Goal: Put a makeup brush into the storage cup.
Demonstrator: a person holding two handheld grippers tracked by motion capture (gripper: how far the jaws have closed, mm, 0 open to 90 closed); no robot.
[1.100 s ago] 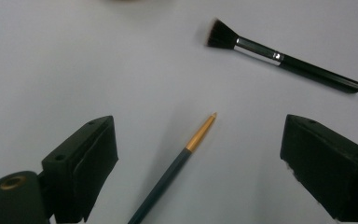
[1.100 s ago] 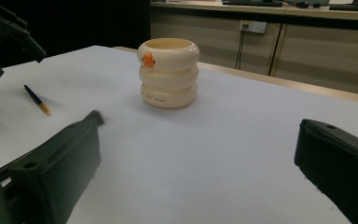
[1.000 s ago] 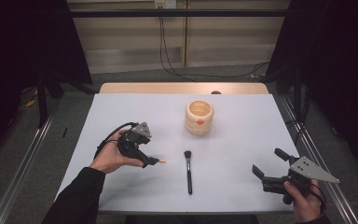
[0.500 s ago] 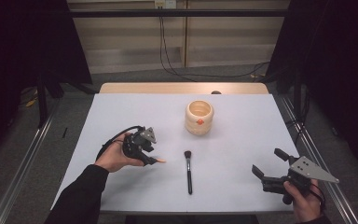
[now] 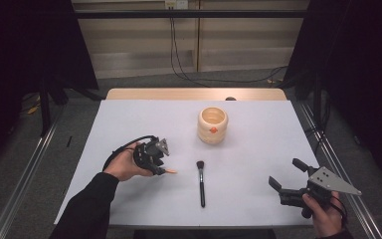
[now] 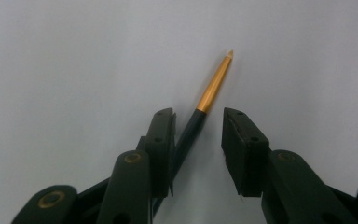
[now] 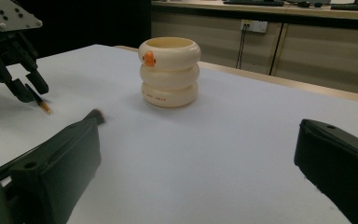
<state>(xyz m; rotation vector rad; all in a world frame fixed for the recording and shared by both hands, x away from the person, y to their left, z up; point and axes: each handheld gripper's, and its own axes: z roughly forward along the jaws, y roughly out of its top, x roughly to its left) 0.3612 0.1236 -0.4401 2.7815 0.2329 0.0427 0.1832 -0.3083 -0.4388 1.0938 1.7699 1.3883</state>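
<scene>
- The small brush (image 6: 208,95), a thin stick with a dark matte handle, a glossy gold metal ferrule and a pale pointed tip, lies on the table left of centre in the high view (image 5: 168,171), its tip pointing right.
- In the left gripper view it runs from the bottom centre up toward the upper middle, its dark handle passing between the jaws and lying close against the left one.
- The left gripper (image 6: 198,140), black and blocky with flat rectangular pads, stands partly open around that handle; a clear gap remains on the right jaw's side, and whether the left pad touches the handle I cannot tell.
- The left hand (image 5: 124,164) wraps the gripper body in the lower left of the high view, a black cable looping behind it.
- The right gripper (image 5: 288,177) sits in the lower right of the high view, its jaws spread wide and holding nothing, a grey three-cornered plate on top.
- A larger makeup brush (image 5: 201,182), black with a soft dark bristle head, lies near the bottom centre, well apart from both grippers.
- A cream cup (image 7: 169,71), smooth and shaped like three stacked rings with a small orange mark, stands upright above centre.
- The table (image 5: 258,149) is a plain, matte white surface.
</scene>
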